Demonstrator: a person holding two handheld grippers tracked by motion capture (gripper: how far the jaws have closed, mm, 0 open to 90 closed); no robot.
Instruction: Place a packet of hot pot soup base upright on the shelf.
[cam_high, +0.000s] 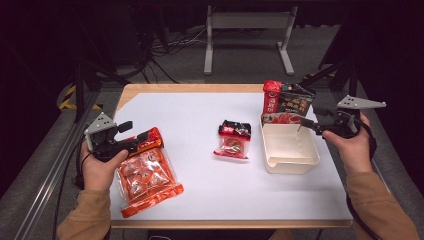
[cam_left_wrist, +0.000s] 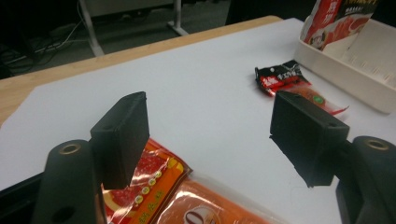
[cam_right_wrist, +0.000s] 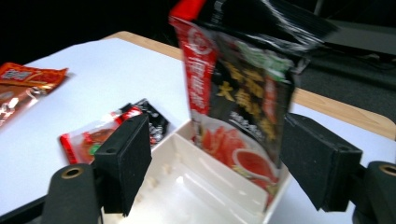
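Tall pouch (cam_high: 287, 102) upright in white tray (cam_high: 290, 161) (far end), both grippers (cam_left_wrist: 210, 135) (cam_right_wrist: 215, 158) released, holding nothing

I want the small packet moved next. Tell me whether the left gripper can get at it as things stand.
Probably yes. The left gripper is open over the big orange packet, and the small packet lies flat on bare white table with nothing between them. The tray sits just beyond it.
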